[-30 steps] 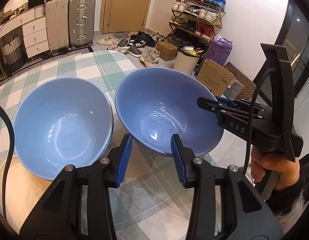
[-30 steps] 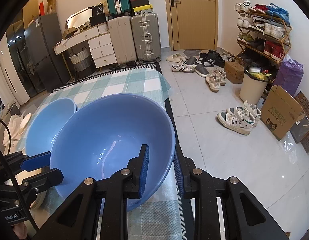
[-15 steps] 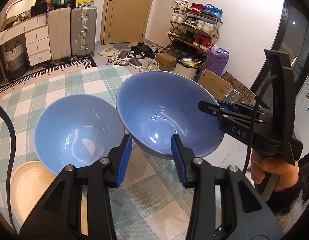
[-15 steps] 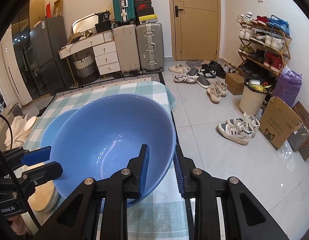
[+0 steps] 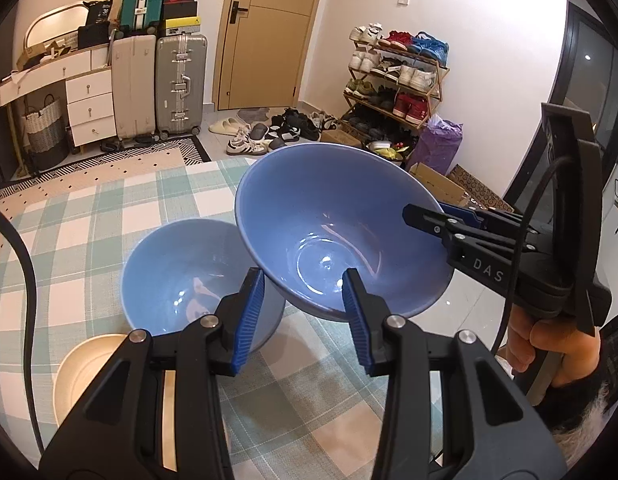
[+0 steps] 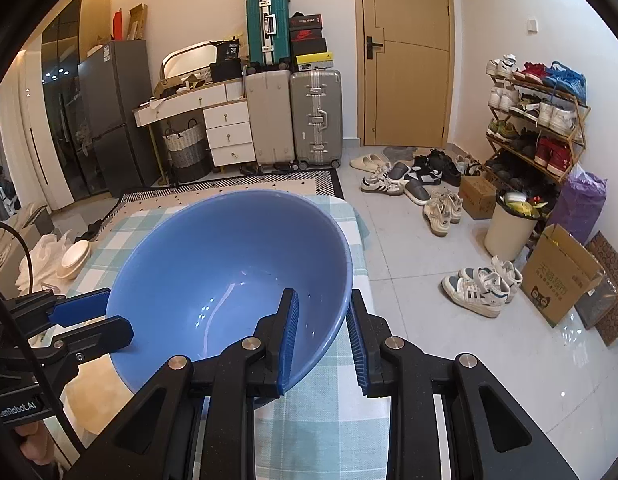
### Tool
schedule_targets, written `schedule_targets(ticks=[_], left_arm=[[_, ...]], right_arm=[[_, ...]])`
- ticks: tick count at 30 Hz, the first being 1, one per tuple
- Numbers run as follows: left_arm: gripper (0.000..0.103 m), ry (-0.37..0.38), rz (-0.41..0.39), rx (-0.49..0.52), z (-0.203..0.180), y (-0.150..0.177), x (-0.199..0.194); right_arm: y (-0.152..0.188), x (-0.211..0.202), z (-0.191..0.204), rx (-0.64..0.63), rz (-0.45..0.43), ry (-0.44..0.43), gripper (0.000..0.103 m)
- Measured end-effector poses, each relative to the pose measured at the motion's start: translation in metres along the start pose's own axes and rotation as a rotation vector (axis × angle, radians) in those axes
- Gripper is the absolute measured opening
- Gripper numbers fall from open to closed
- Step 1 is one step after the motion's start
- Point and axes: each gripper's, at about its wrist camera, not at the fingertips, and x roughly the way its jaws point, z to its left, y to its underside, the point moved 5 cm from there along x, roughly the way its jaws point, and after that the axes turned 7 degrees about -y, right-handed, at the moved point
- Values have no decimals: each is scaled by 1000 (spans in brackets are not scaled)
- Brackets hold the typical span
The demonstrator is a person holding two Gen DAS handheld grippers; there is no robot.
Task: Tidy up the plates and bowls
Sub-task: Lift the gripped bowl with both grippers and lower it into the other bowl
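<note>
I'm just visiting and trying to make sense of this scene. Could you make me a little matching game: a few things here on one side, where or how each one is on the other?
Things:
1. Lifted blue bowl
2. Second blue bowl
3. Cream plate
4. Left gripper

States:
A. Open, holding nothing
B. Sitting on the checked tablecloth, beside the raised one
C. Rim pinched by the right gripper
D. Lying flat at the table's near left

Pairs: 1-C, 2-B, 3-D, 4-A
</note>
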Motion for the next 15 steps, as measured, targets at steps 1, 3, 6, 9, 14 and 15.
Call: schedule_targets(ticks=[1,3,6,9,14,15], left_arm=[[37,-4,-3,-1,2,-2,-4],[37,-10,-9,-1,7,-5,-10],[37,-21,-21,-4,13,-9,-20],[37,-28,-29,-7,19,-13,-27],[37,-44,-38,-7,27,-16,-40],[37,-50,-41,-8,29,-16,-44]], right_arm=[[-2,0,3,-2,-3,-3,25],[-5,-2,9,-6,-8,-5,25],[-12,-4,19,-15,-15,-11,25],[-16,-4,27,-20,-19,-17,25],[-24,-4,39,-26,-28,-24,25],[-25,-4,42,-28,-32,-27,25]])
